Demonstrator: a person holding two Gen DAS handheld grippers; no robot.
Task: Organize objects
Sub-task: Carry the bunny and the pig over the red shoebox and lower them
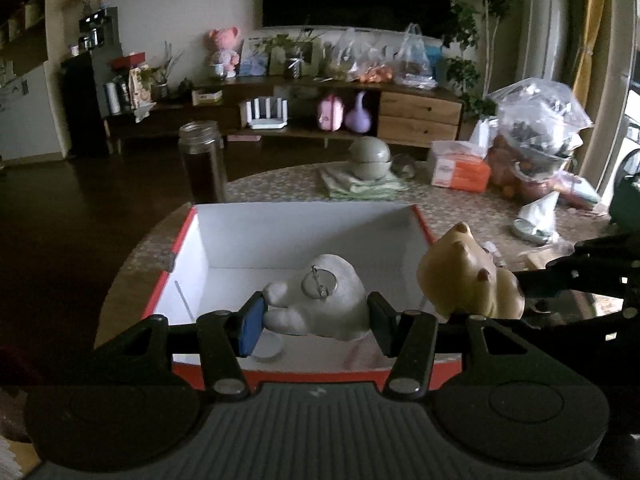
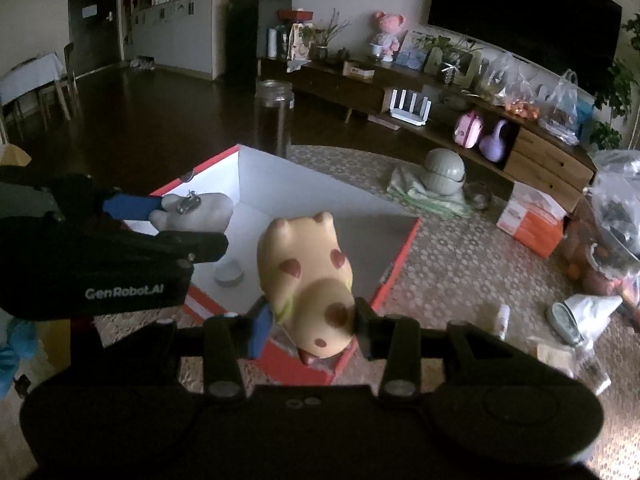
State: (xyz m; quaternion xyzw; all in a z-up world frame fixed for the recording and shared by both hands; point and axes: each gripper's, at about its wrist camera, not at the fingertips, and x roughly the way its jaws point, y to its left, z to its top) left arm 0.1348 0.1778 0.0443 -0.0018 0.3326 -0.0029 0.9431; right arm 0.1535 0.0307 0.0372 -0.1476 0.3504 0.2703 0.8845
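Observation:
My left gripper (image 1: 316,322) is shut on a white plush toy (image 1: 320,300) with a round metal pin on its back, held over the open red box with white inside (image 1: 240,240). It also shows in the right wrist view (image 2: 200,212), in the left gripper (image 2: 168,220). My right gripper (image 2: 312,326) is shut on a cream figurine with brown heart spots (image 2: 308,276), held above the box's right rim (image 2: 400,256). The figurine shows in the left wrist view (image 1: 468,276). A small white round lid (image 2: 229,272) lies on the box floor.
On the patterned table (image 1: 440,208) stand a dark glass jar (image 1: 202,160), stacked grey bowls on a folded cloth (image 1: 368,160), an orange tissue pack (image 1: 460,168), plastic bags of items (image 1: 540,128) and a small white device (image 2: 568,316). A TV cabinet (image 1: 420,112) stands behind.

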